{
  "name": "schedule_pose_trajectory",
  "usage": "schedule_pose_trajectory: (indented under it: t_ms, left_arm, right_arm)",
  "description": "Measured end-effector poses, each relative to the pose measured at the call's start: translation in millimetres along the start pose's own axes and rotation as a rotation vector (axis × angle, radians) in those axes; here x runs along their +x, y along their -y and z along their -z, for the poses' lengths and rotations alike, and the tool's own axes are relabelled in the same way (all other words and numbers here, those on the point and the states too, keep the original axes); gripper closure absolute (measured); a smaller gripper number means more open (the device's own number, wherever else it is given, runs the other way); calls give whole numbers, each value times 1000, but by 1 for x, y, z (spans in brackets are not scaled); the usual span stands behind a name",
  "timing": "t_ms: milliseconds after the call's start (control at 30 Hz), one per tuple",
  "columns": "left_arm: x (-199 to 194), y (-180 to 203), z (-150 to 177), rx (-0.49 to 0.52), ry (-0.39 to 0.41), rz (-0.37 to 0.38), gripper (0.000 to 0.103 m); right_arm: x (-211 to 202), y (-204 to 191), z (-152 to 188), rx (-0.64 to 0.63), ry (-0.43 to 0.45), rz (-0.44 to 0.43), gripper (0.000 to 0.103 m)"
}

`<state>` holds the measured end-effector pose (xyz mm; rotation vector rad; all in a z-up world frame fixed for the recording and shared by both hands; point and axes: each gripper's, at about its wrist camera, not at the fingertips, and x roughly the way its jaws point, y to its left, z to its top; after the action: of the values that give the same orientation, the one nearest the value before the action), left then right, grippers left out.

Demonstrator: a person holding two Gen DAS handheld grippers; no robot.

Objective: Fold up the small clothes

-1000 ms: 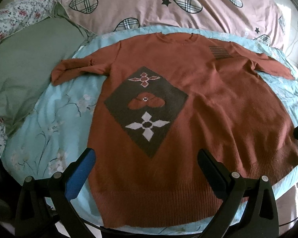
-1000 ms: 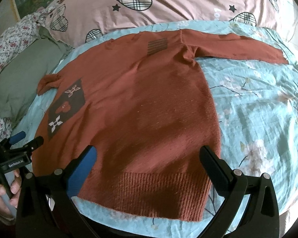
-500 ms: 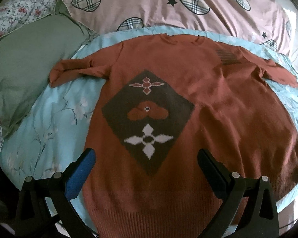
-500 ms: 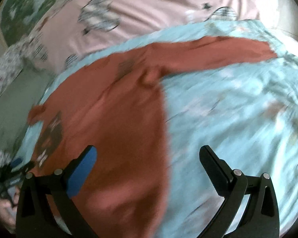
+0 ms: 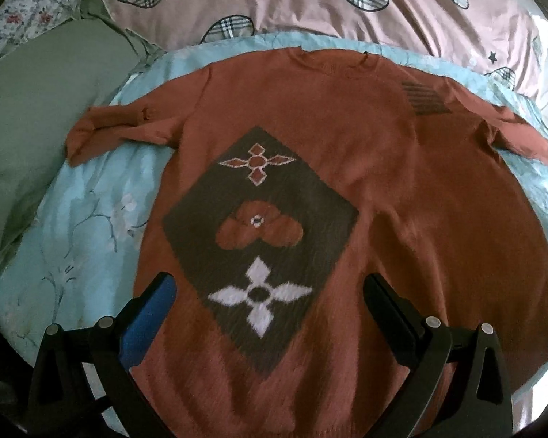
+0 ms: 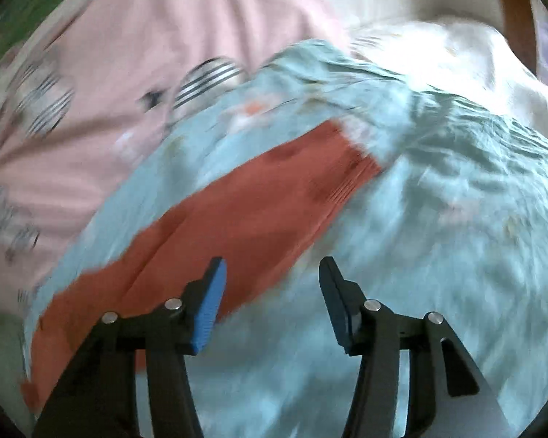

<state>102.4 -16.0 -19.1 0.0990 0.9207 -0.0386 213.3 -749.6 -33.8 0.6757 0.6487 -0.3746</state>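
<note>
A rust-red knit sweater (image 5: 402,182) lies flat, face up, on the light blue floral sheet (image 5: 84,226). It has a dark diamond panel (image 5: 263,226) with flower motifs. My left gripper (image 5: 266,292) is open and empty, hovering above the sweater's lower body. In the blurred right wrist view, the sweater's right sleeve (image 6: 237,219) stretches out with its ribbed cuff (image 6: 350,171) far ahead. My right gripper (image 6: 270,273) is open, narrower than before, just above the sleeve's lower edge.
A pink duvet with plaid hearts (image 5: 310,3) lies beyond the collar. A green pillow (image 5: 29,109) sits at the left, next to the crumpled left sleeve (image 5: 117,127). White bedding (image 6: 438,47) lies beyond the sheet at the right.
My right gripper swung right from the sweater's hem to the outstretched right sleeve, and its jaws narrowed. My left gripper moved forward over the sweater's body.
</note>
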Motion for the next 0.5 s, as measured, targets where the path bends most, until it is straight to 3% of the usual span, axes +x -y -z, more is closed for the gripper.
schedule_pose_trajectory:
  t_ms: [133,200,267,300,367,500]
  left_arm:
    - [16,9,-8,10,-38,-3,1]
    - [24,17,-13,25,-46,-2,1]
    - [31,24,-18,35,-52,-1,1]
    - [32,25,-20,39,-60,-2,1]
    - [36,28,-25,34,-54,9,1]
    - [38,31,-29,30,-54,28,1]
  right_arm:
    - [31,27,-30,116,-7,59,49]
    - [48,33,-40,136,-23,42,50]
    - [53,32,-47,130,-10,28,64]
    - [55,29,-49,115,-16,45,91]
    - [51,20,-47,100,-16,51,95]
    - [20,-38,-38,-42,53,-44,95]
